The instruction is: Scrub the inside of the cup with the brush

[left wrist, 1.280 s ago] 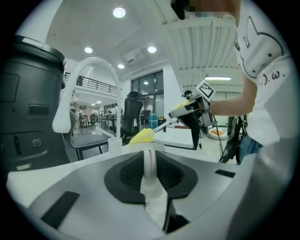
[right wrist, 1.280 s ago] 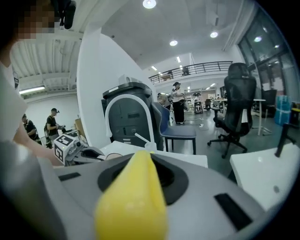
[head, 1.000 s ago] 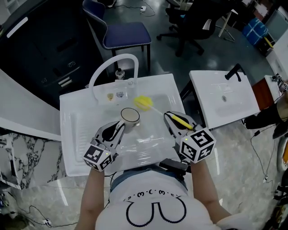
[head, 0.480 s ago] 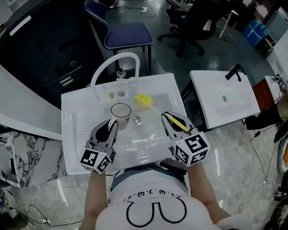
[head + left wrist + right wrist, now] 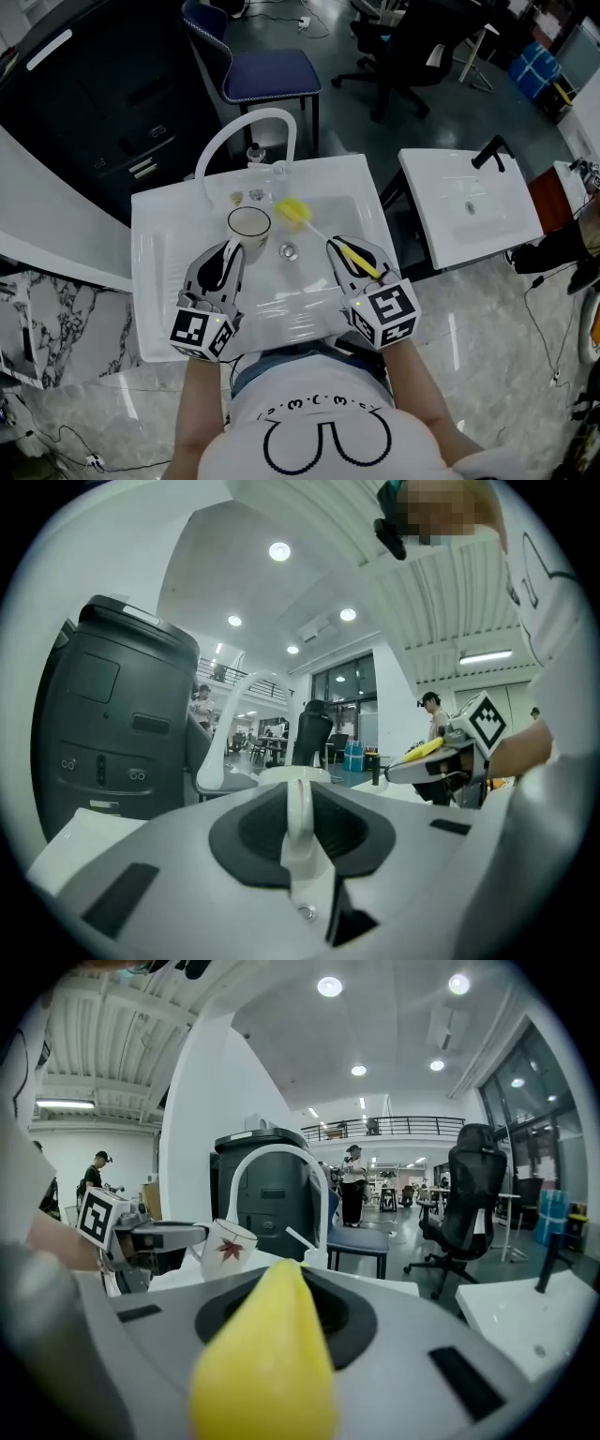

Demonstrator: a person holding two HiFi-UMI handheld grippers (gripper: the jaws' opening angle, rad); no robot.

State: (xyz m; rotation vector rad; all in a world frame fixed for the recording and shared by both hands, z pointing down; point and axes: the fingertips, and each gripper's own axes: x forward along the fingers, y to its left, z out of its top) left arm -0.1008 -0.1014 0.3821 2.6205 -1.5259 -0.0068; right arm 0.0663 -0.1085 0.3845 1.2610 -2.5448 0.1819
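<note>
It was a big open office or lab hall, not a home. Two free-standing sinks (image 5: 155, 244) (image 5: 441, 202) stood on a glossy floor (image 5: 487, 309) among swivel chairs (image 5: 464, 1204), a blue chair (image 5: 269, 70) and loose cables (image 5: 547, 337). A dark cabinet (image 5: 94, 103) stood behind. Downlights (image 5: 329, 985) dotted the high ceiling, a railed mezzanine (image 5: 394, 1127) crossed the back, and people (image 5: 353, 1185) stood about.

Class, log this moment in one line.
left gripper: shut on cup | right gripper: shut on brush | brush head: outside cup, over sink
</note>
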